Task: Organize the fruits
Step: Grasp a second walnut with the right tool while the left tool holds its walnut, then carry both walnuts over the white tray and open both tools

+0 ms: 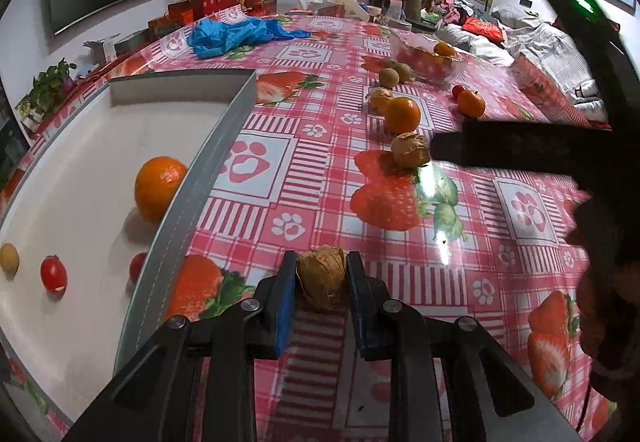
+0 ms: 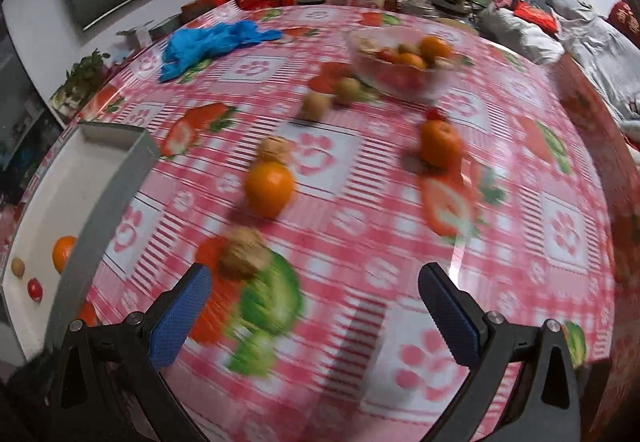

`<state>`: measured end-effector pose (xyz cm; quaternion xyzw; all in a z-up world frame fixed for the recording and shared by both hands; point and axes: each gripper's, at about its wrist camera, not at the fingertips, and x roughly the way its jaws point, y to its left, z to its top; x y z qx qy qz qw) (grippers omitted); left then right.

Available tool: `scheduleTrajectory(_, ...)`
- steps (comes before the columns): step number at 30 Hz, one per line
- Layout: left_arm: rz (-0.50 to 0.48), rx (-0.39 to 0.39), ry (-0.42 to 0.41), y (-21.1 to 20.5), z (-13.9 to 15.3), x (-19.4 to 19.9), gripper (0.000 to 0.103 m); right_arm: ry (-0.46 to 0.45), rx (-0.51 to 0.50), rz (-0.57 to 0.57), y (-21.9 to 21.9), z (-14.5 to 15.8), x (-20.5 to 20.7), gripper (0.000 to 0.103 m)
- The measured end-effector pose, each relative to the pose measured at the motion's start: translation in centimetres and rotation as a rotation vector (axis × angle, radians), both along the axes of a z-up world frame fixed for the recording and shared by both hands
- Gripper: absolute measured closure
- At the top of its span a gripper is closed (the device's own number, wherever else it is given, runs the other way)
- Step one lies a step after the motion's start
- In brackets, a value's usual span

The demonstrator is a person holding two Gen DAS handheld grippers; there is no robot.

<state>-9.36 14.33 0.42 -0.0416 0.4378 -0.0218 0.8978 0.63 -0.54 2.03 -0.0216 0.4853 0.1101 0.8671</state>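
Holding a walnut [image 1: 322, 278] tight between the blue pads of my left gripper [image 1: 321, 282], I am just beside the white tray [image 1: 208, 158], and my guess is that the walnut goes in there next. Inside the tray I can see one orange [image 1: 158, 188], a little red tomato [image 1: 53, 274] and a small brown fruit [image 1: 9, 259], with a bit more red peeking out by the wall. So some sorting is done, but a lot is left. Out on the table [image 1: 400, 282] sit two more walnuts [image 1: 410, 150], two oranges [image 1: 402, 115], two brown round fruits [image 1: 389, 77] and a tiny tomato [image 1: 458, 91]. The glass bowl [image 1: 430, 62] farther back has fruit in it too. My right gripper [image 2: 314, 304] is wide open and holds nothing. It hangs above the table near a walnut [image 2: 244, 254], which may be its next pick.
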Motion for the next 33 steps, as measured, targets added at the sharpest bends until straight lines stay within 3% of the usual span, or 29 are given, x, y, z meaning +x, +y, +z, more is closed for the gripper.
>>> scheduleTrajectory(2, 0.005, -0.005, -0.002, 0.3, 0.0, -0.2, 0.077, 0.023, 0.02, 0.0, 1.1, -0.6, 0.8, 0.001)
scheduleTrajectory(6, 0.011, -0.021, -0.001, 0.6, 0.0, -0.4, 0.077, 0.038, -0.015, 0.024, 3.0, -1.9, 1.2, 0.018)
scheduleTrajectory(8, 0.011, -0.02, -0.002, 0.6, 0.0, -0.4, 0.077, 0.009, -0.074, 0.048, 3.8, -2.0, 0.8, 0.035)
scheduleTrajectory(10, 0.012, -0.016, -0.004, 0.5, 0.0, -0.4, 0.077, -0.014, -0.069, 0.084, 4.1, -1.8, 0.2, 0.074)
scheduleTrajectory(15, 0.009, -0.03, -0.005, 0.8, -0.1, -0.3, 0.077, 0.004, -0.011, 0.094, 2.6, -1.4, -0.7, 0.076)
scheduleTrajectory(22, 0.016, -0.159, 0.024, 2.7, 0.1, -0.5, 0.077, 0.044, 0.09, 0.072, -0.7, -1.3, -3.1, 0.076)
scheduleTrajectory(33, 0.006, -0.126, 0.055, 1.9, 0.4, -1.1, 0.077, 0.04, 0.139, 0.059, -2.8, -1.4, -6.2, 0.076)
